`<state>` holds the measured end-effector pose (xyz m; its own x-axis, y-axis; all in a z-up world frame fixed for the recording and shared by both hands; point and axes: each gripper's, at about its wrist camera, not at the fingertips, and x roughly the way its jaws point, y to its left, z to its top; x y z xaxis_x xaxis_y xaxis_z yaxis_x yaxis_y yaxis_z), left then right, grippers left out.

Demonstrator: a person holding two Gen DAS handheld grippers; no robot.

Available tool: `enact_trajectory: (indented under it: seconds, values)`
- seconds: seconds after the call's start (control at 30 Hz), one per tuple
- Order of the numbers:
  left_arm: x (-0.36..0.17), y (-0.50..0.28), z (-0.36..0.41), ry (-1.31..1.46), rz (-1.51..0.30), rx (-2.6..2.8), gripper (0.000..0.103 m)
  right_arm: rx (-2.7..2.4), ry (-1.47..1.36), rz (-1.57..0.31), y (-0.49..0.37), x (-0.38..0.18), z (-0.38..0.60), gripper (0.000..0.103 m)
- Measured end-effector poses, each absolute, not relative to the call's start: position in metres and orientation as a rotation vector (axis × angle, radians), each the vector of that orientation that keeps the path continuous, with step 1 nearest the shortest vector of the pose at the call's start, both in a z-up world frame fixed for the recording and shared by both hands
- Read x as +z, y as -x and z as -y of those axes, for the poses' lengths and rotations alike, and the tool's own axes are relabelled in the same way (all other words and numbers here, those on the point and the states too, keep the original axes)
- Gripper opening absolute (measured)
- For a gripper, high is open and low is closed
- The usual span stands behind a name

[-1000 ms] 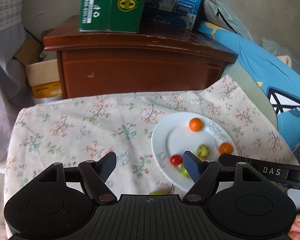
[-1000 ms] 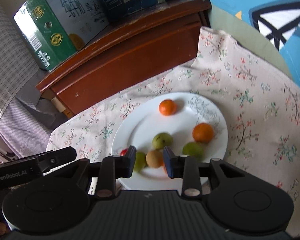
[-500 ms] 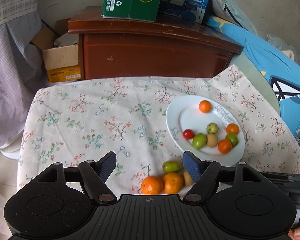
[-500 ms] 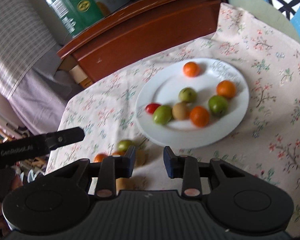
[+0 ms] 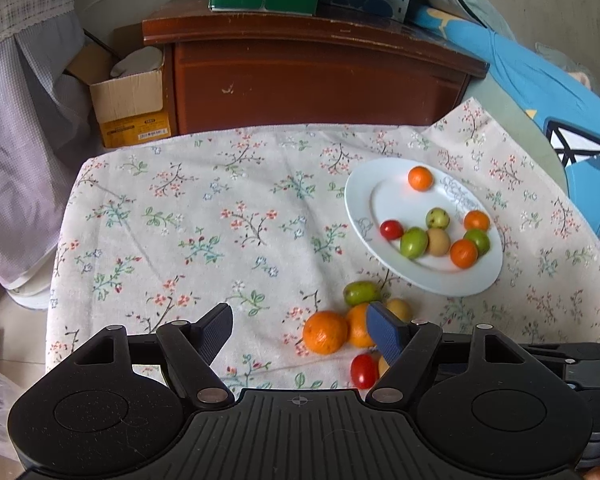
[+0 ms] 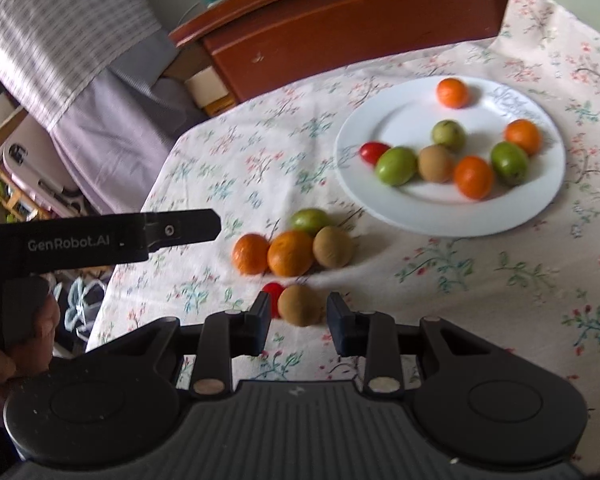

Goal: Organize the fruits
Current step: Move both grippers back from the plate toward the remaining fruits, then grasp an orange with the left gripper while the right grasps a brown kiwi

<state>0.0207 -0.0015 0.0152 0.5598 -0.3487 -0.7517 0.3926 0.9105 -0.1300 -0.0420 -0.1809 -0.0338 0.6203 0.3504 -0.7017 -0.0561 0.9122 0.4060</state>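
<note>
A white plate (image 5: 440,284) (image 6: 420,220) on the floral cloth holds several fruits: oranges, green ones, a kiwi and a cherry tomato. In front of it a loose group lies on the cloth: a green fruit (image 6: 310,220), two oranges (image 6: 251,254) (image 6: 290,253), a kiwi (image 6: 333,247), a cherry tomato (image 6: 272,290) and a second kiwi (image 6: 300,305). My right gripper (image 6: 299,310) stands narrowly open, its fingertips either side of that near kiwi without pressing it. My left gripper (image 5: 299,314) is wide open above the cloth, beside the oranges (image 5: 325,332), holding nothing.
A brown wooden cabinet (image 5: 316,76) with green and blue boxes on top stands behind the table. A cardboard box (image 5: 128,100) sits at its left. Blue fabric (image 5: 548,92) lies at the right. A person's hand (image 6: 24,344) holds the left gripper's handle.
Both grippers have drawn back from the plate toward the table's near side. The loose fruits on the cloth have come into view. Jaw widths look unchanged.
</note>
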Motion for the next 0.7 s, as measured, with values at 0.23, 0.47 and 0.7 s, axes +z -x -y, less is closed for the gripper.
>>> enact_trajectory:
  seconds: [0.23,0.47,0.7]
  values:
    - [0.006,-0.020,-0.002,-0.069,-0.901,-0.435,0.074,0.243,-0.298,-0.890,0.038,-0.044,0.168,0.032]
    - [-0.007,-0.022,0.000,-0.072,-0.921,-0.452,0.072,0.247,-0.266,-0.874,0.036,-0.047,0.166,0.026]
    - [-0.015,-0.022,0.009,-0.113,-0.921,-0.486,0.066,0.214,-0.311,-0.868,0.039,-0.041,0.180,0.025]
